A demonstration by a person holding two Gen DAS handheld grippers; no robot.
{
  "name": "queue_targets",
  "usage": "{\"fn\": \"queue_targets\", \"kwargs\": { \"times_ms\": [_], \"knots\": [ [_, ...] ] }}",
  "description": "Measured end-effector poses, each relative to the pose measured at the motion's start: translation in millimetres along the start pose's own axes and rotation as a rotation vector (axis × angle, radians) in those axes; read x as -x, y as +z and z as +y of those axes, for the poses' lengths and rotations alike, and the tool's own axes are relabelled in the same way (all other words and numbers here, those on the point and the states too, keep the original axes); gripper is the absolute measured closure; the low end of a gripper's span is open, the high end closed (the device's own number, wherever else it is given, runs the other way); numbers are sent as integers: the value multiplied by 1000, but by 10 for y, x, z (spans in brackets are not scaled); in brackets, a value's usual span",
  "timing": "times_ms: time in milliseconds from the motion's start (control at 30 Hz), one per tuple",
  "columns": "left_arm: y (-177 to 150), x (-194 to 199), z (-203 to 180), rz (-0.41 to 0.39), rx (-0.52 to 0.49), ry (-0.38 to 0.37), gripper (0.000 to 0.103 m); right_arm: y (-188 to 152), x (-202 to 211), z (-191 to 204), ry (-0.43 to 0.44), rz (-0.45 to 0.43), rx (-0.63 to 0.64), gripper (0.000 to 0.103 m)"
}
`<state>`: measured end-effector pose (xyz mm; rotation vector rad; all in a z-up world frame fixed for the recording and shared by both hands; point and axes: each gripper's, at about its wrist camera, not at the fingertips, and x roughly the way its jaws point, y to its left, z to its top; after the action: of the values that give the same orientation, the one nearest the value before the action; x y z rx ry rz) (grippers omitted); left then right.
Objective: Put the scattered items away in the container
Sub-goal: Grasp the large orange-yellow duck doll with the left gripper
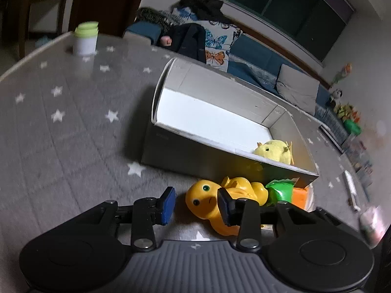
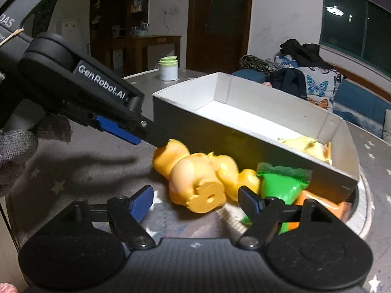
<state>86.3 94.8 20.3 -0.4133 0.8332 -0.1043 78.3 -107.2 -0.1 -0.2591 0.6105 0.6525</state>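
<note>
Fingers of the left gripper stand parted about the head of a yellow rubber duck toy; right gripper, likewise parted, flanks its base. Beyond lies the grey cardboard box, a pale yellow plush chick inside. Judged best: close squarely on the head, lift clear of the wall.

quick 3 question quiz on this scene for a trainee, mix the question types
1. True or false: the box already holds a yellow plush.
2. Multiple choice: the duck lies A) in the box, B) on the table beside the box, C) on the jar.
3. Fill in: both the left gripper and the right gripper are ____.

Key: 1 true; 2 B; 3 open
</note>
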Motion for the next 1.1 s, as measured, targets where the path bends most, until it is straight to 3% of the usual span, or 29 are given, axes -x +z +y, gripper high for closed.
{"fn": "queue_targets", "kwargs": {
  "times_ms": [267, 400, 867, 1100],
  "knots": [
    [38, -110, 97, 45, 130, -74, 62, -18, -6, 174, 25, 11, 66, 31],
    [64, -146, 80, 40, 142, -55, 62, -20, -1, 175, 56, 17, 55, 31],
    [73, -230, 163, 57, 220, -52, 62, -2, -98, 193, -40, 10, 37, 37],
    [85, -209, 210, 48, 250, -47, 62, -35, -30, 285, -1, 30, 51, 37]
  ]
}}
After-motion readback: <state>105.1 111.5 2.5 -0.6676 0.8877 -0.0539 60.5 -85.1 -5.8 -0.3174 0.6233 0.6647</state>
